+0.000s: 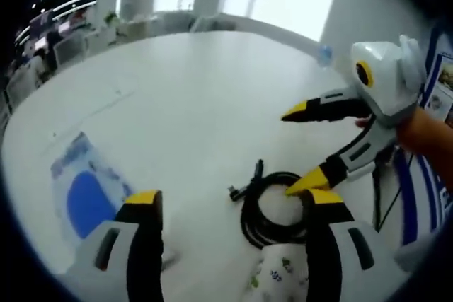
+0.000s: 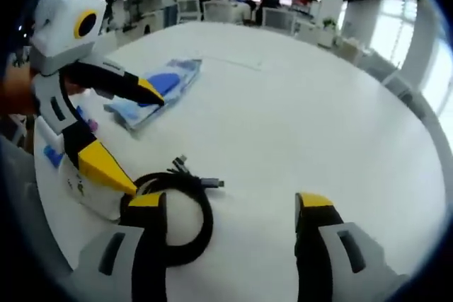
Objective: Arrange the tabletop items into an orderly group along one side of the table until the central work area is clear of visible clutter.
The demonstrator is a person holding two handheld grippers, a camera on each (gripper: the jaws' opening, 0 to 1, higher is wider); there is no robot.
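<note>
Closing in on the coiled black cable [image 1: 272, 206], both tongs working the same spot; cable sits on the white surface [image 1: 184, 97] as a loose loop with its plug ends [image 1: 244, 185] sticking out on one side; it is the landmark for everything below.

Left tongs [image 1: 230, 203] spread wide, nothing between the jaws, one jaw tip at the edge of the cable loop; right tongs [image 2: 230, 203] likewise spread and empty, one jaw overlapping the loop in the right gripper view. In the left gripper view the right tongs [image 1: 297, 150] come in from the side, lower tip touching or just over the coil; contact not certain.

Judged step: pickup of the cable, not yet pinched; next move likely calls for one pair to straddle a bundled section of the loop and close, so the coil lifts whole instead of unspooling.

Blue-and-white flat packet [image 2: 156, 93] lies well apart from the cable, further across the surface; a white patterned item [image 2: 85, 189] sits just beside the cable, partly behind the left tongs [image 2: 145, 143]; it cannot be identified. Printed blue-striped material [image 1: 425, 189] beside the cable is cut off at the frame edge; a small blue thing [image 1: 324, 53] far beyond the cable is too blurred to name.
</note>
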